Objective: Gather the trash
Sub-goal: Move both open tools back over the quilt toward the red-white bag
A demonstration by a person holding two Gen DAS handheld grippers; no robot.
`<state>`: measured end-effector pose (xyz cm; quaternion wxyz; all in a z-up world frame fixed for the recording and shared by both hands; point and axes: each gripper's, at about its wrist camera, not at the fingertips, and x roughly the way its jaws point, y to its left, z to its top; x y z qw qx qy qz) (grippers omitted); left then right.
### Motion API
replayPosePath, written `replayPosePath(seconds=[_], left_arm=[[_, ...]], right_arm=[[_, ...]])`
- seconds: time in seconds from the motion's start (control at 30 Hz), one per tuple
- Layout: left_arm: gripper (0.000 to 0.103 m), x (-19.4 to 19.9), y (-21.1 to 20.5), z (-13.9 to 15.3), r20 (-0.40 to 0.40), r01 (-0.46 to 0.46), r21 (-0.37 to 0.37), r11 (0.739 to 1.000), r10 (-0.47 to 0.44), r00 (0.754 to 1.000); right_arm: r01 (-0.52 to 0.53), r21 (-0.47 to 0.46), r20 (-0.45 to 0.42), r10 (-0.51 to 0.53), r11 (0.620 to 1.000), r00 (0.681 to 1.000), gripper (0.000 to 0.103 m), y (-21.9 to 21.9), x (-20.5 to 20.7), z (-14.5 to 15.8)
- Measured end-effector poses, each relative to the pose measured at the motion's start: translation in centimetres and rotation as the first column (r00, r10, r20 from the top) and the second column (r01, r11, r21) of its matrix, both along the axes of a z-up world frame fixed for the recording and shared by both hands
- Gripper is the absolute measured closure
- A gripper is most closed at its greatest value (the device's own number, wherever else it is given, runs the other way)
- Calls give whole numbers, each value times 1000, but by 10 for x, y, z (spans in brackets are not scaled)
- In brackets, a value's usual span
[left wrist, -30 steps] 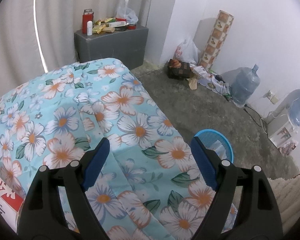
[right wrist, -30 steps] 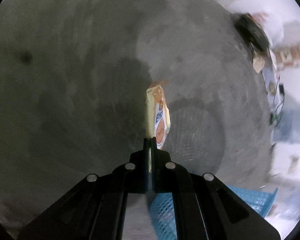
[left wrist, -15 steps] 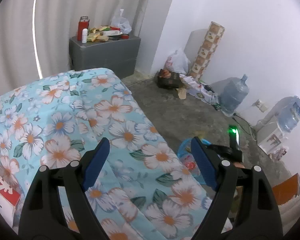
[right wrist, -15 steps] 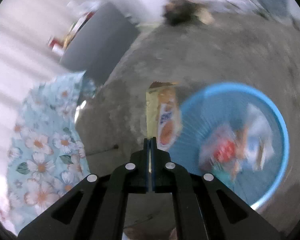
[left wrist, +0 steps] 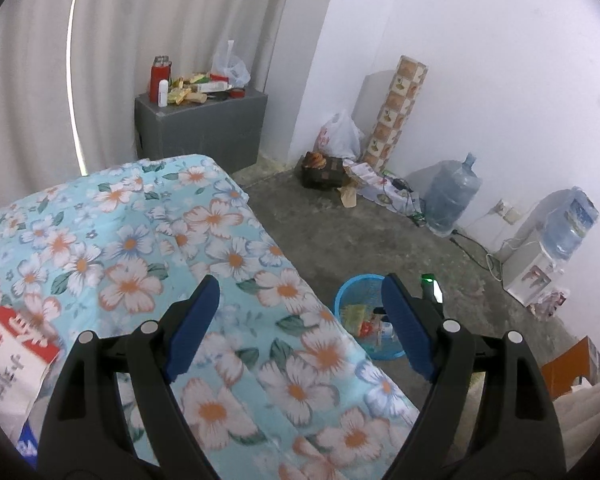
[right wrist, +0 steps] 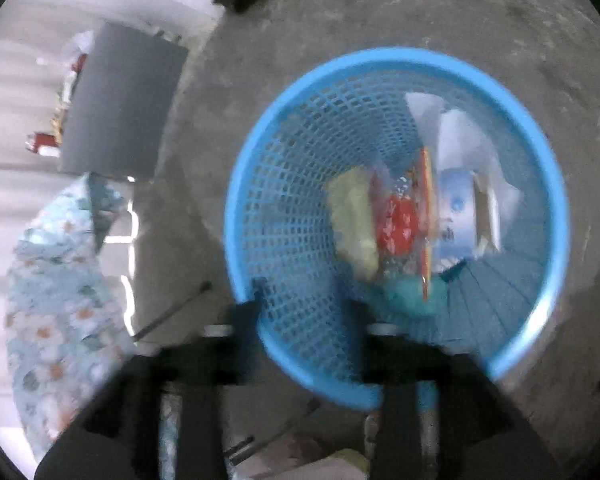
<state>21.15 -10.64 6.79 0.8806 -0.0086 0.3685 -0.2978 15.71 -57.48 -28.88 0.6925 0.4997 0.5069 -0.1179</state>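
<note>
A blue mesh basket (right wrist: 396,80) stands on the concrete floor beside the bed and also shows as the basket (left wrist: 342,300) in the left wrist view. Inside lie a yellow wrapper (right wrist: 354,224), a red wrapper (right wrist: 398,224), an orange-edged wrapper (right wrist: 425,220) and a white and blue carton (right wrist: 460,212). My right gripper (right wrist: 308,304) hangs blurred over the basket's near rim, its jaws opening with nothing between them. My left gripper (left wrist: 300,292) is open above the floral bedspread (left wrist: 140,248), holding nothing.
A red and white package (left wrist: 12,340) lies on the bed at the left. A grey cabinet (left wrist: 200,128) with bottles and wrappers stands by the curtain. Bags, a patterned roll (left wrist: 396,112), cables and water jugs (left wrist: 452,200) line the far wall.
My right gripper swung from bare floor to above the basket, rolled, and parted its jaws; the snack wrapper it pinched is gone from them. My left gripper drew up and back over the bed.
</note>
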Motion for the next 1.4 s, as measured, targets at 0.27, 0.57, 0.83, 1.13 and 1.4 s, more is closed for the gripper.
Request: replayPosePath(seconds=[0.27, 0.57, 0.83, 1.13, 1.4], left_arm=[[24, -50, 33, 11, 22, 13, -40, 999, -12, 1000], [24, -97, 82, 13, 34, -48, 5, 999, 48, 998], [20, -129, 129, 17, 61, -177, 16, 984, 176, 982], [20, -134, 161, 11, 48, -278, 43, 960, 276, 960], [20, -129, 183, 16, 84, -366, 68, 928, 360, 929]], right_arm=[[-21, -272, 82, 45, 962, 996, 32, 50, -96, 131], [-101, -613, 186, 267, 784, 945, 10, 166, -155, 283], [-189, -710, 229, 476, 678, 849, 7, 265, -152, 347], [-315, -779, 107, 610, 542, 785, 7, 354, -150, 336], [-398, -811, 19, 699, 429, 715, 7, 388, -148, 327]])
